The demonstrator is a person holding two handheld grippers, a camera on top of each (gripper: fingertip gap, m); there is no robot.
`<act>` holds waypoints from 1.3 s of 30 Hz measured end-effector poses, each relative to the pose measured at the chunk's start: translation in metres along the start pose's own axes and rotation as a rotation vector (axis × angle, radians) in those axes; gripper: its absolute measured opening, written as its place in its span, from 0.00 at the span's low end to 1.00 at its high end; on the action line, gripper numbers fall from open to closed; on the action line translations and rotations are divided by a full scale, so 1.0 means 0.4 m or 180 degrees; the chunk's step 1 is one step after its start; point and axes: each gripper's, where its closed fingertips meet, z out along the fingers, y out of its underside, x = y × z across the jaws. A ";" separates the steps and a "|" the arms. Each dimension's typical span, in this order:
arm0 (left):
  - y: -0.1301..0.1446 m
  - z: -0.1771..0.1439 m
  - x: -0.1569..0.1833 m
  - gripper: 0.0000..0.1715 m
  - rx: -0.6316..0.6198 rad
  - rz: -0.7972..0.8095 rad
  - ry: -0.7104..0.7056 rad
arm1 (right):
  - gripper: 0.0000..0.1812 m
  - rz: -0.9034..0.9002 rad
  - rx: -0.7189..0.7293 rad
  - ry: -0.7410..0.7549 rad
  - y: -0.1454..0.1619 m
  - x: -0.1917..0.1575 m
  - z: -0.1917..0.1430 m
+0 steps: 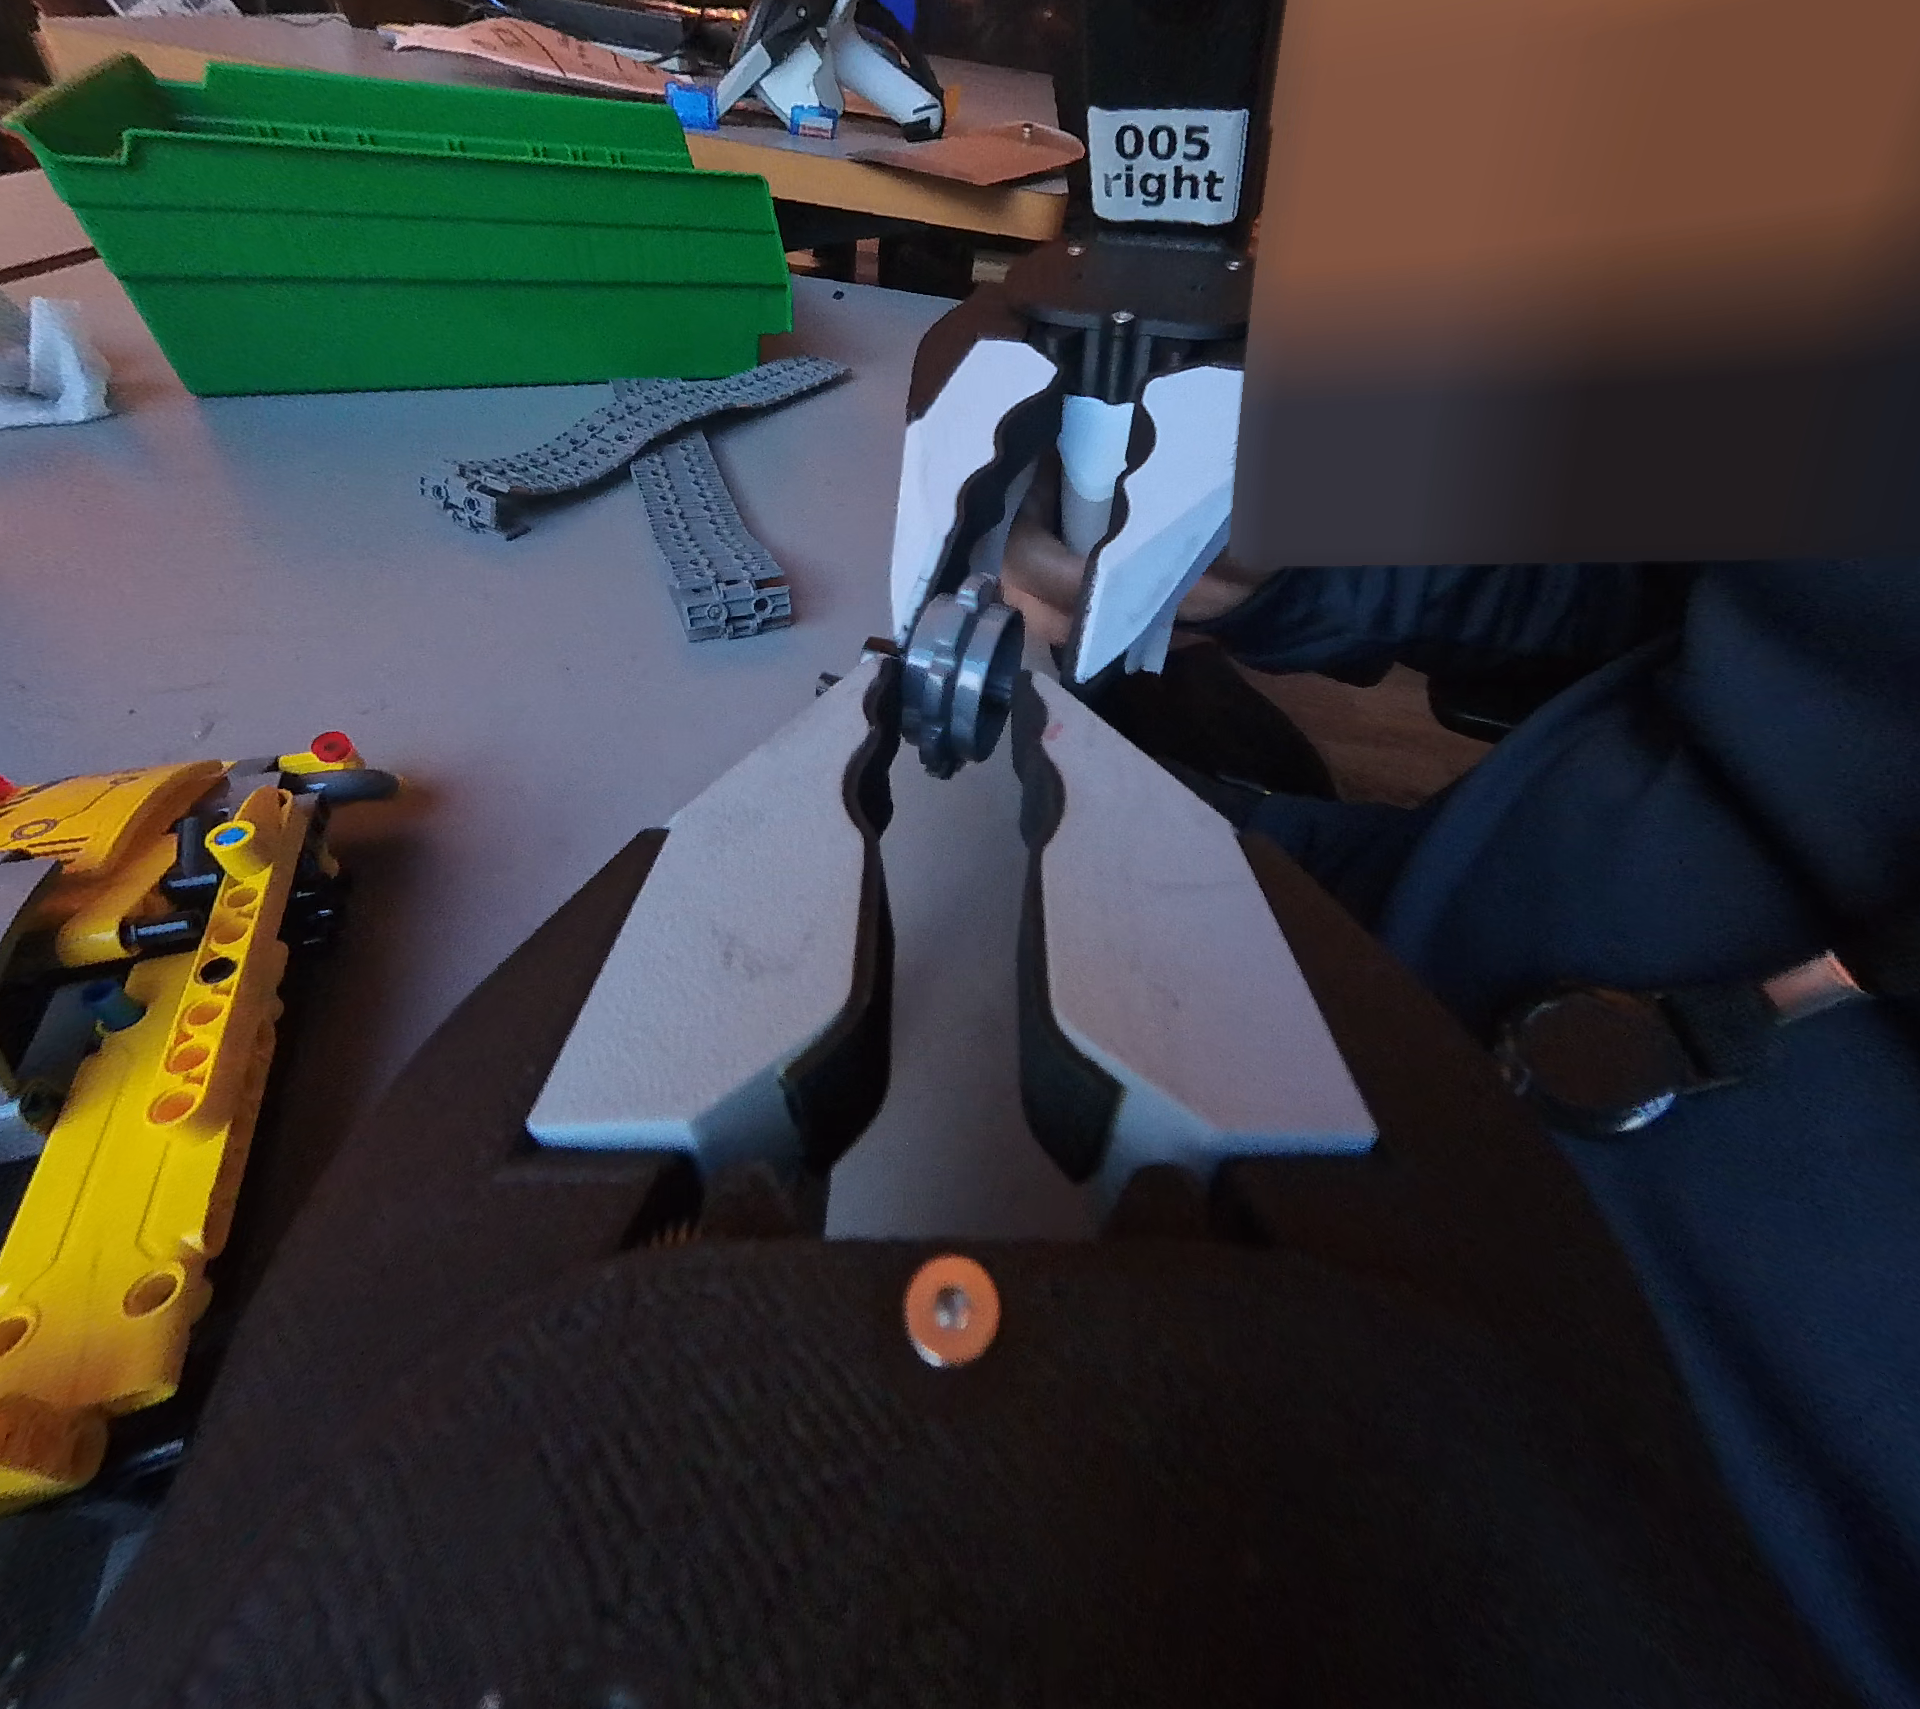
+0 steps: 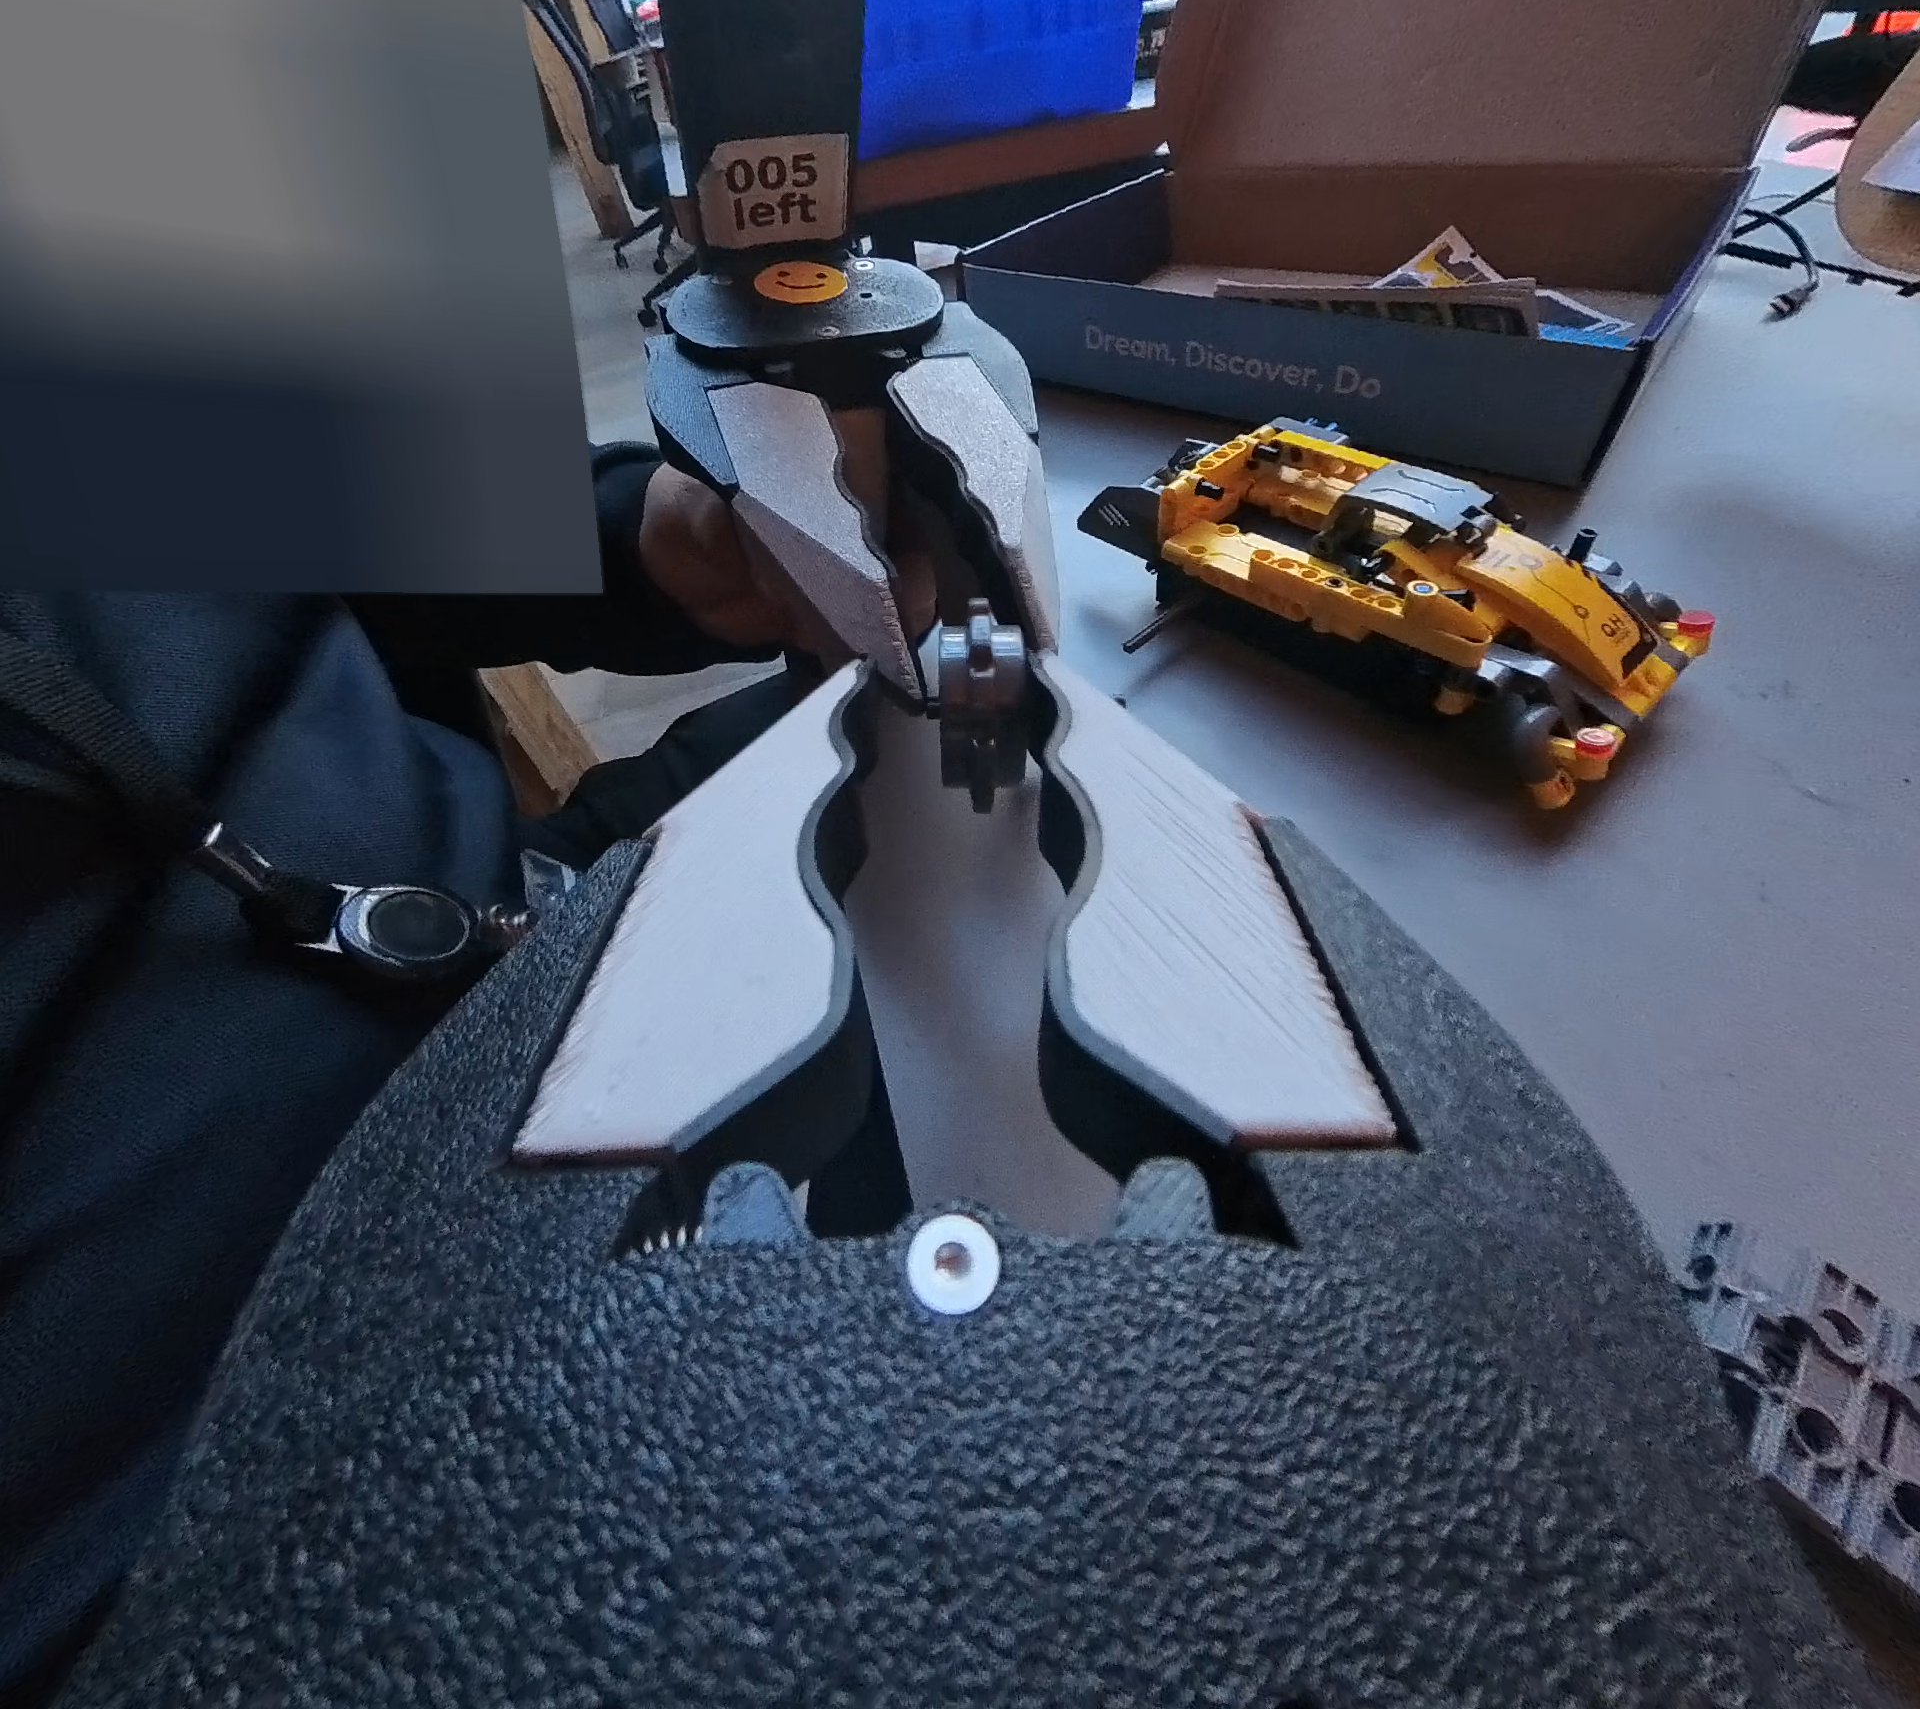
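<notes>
Grey tabletop [image 1: 312, 568] in what looks like a busy workshop, with more desks, shelving and clutter behind. One green plastic bin [image 1: 416, 246] sits toward the far left edge, and right in front of it lie two grey track strips [image 1: 665, 454], crossed over each other. One yellow brick-built car [image 2: 1392, 579] is parked on the table, with one open cardboard box [image 2: 1455, 205] behind it that has some booklets inside.

The two grippers meet tip to tip above the near edge, in front of a person in dark clothing. Between them is one small grey wheel piece [image 1: 956, 672]. The left gripper [image 1: 951, 693] has its fingers narrowed onto it, pinching it. The right gripper [image 2: 951, 703] is touching the same piece, but I honestly can't tell if it's clamped on or just resting against it.
</notes>
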 end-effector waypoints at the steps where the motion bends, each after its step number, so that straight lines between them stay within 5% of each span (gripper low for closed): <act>1: 0.001 -0.001 0.000 0.11 -0.0012 0.0021 -0.0006 | 0.13 -0.0002 0.0003 0.0001 0.000 -0.002 0.001; 6: -0.013 -0.008 0.002 0.09 0.0093 0.0484 -0.0276 | 0.07 -0.0048 0.0100 0.0020 -0.009 -0.017 0.003; 13: -0.038 -0.007 -0.031 0.09 0.0251 0.0139 -0.0327 | 0.10 -0.0388 0.0019 0.0288 -0.040 0.019 -0.027; 19: -0.068 -0.026 -0.063 0.08 0.0777 -0.0661 -0.0200 | 0.11 -0.0479 -0.0073 0.0618 -0.034 0.043 -0.022; 24: -0.082 -0.027 -0.052 0.08 0.0948 -0.0713 -0.0131 | 0.13 -0.0276 0.0093 0.0683 -0.052 0.065 -0.020; 31: -0.080 -0.021 -0.044 0.08 0.0902 -0.0727 -0.0036 | 0.08 -0.0336 0.0036 0.0600 -0.049 0.046 -0.012; 39: -0.066 -0.056 -0.002 0.17 0.0136 -0.0004 0.0317 | 0.07 -0.0392 -0.0117 0.0399 -0.032 0.027 -0.010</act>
